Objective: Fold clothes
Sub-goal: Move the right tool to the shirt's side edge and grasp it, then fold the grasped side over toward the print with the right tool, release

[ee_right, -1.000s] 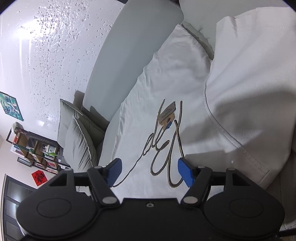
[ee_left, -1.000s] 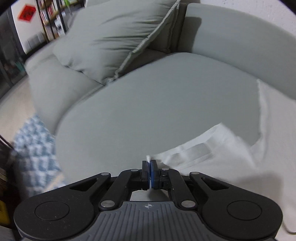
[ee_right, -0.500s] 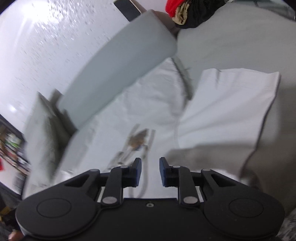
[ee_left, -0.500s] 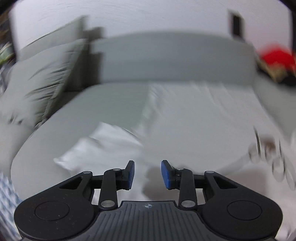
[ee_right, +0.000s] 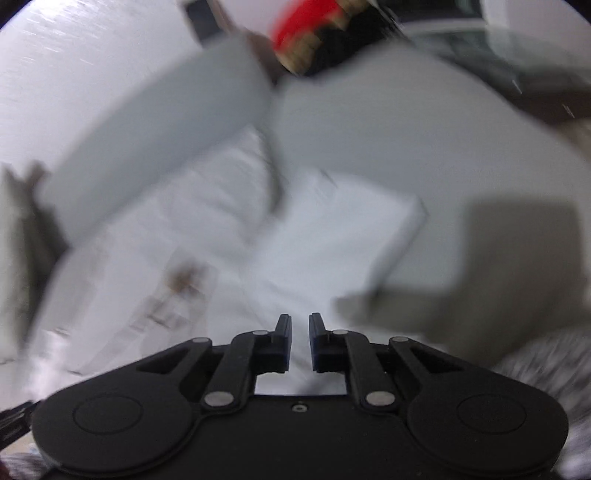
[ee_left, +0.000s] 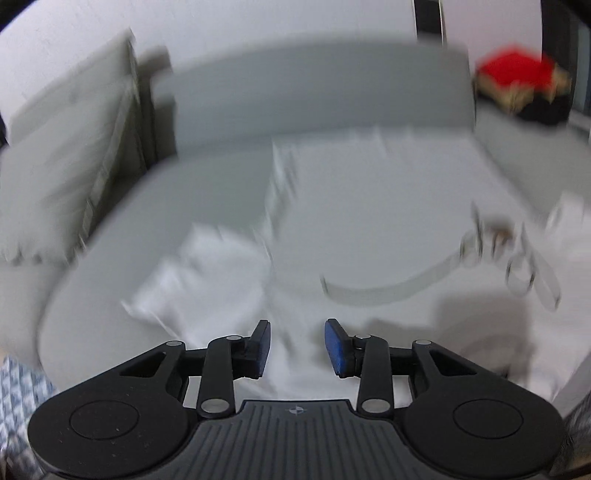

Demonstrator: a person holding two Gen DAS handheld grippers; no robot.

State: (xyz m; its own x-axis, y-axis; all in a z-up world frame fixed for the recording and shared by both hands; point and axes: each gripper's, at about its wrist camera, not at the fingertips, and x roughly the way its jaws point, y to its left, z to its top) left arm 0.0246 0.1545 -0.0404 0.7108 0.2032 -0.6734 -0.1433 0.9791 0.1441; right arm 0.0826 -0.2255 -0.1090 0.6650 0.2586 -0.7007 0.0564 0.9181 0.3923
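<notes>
A white T-shirt (ee_left: 369,206) with a looping script print (ee_left: 517,254) lies spread on the grey sofa seat (ee_left: 192,199). Both views are blurred by motion. One sleeve (ee_left: 207,273) lies out to the left, just ahead of my left gripper (ee_left: 297,347), which is open and empty above the shirt's near edge. In the right wrist view the shirt (ee_right: 207,221) has its other sleeve (ee_right: 340,232) folded over. My right gripper (ee_right: 300,339) hangs above the shirt with its jaws a narrow gap apart, holding nothing.
Grey cushions (ee_left: 62,162) lean at the sofa's left end. The backrest (ee_left: 317,85) runs behind the shirt. A pile of red and black clothes (ee_left: 517,85) sits at the right end, also in the right wrist view (ee_right: 314,33). A patterned rug (ee_left: 18,391) lies lower left.
My left gripper let go of the sleeve, opened and swung right to face the whole shirt. My right gripper narrowed from wide open to a small gap and drew back from the shirt.
</notes>
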